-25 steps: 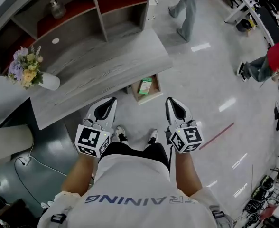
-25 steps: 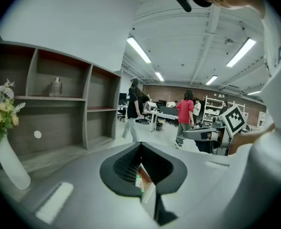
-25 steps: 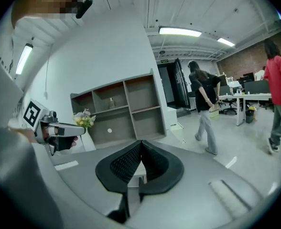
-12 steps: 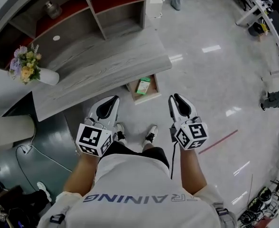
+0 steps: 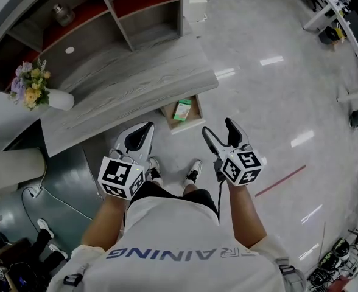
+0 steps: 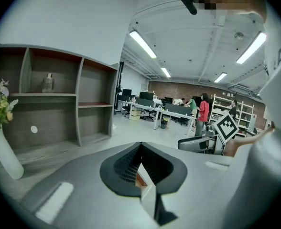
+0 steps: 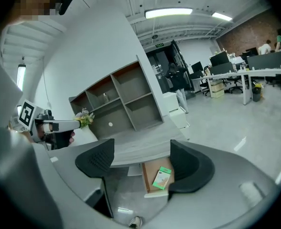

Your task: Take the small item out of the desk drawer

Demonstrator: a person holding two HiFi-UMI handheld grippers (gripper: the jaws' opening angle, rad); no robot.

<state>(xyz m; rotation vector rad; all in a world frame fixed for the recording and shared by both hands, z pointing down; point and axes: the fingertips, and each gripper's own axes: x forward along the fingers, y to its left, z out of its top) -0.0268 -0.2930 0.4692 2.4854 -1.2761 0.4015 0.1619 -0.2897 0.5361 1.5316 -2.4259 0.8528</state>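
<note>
A small green-and-white box point(image 5: 182, 109) lies in the open wooden drawer point(image 5: 193, 123) under the grey desk point(image 5: 124, 84). Both grippers hang above the floor in front of the desk, short of the drawer. My left gripper point(image 5: 145, 130) is shut and holds nothing; its own view shows the pads of the left gripper point(image 6: 140, 151) pressed together. My right gripper point(image 5: 217, 126) has its jaws opening wide, with nothing between them. Between the spread pads of the right gripper point(image 7: 140, 163), that view frames the box point(image 7: 162, 177) in the drawer point(image 7: 150, 191) below.
A white vase of flowers point(image 5: 38, 93) stands on the desk's left end. A shelf unit point(image 5: 127, 17) rises behind the desk, with a jar point(image 5: 60, 14) on it. My feet point(image 5: 194, 172) stand on the glossy floor. Office desks point(image 5: 343, 11) lie far right.
The right gripper's jaws have gone from shut to wide open. The left gripper has stayed shut and hardly moved. The people at the back right have left the head view.
</note>
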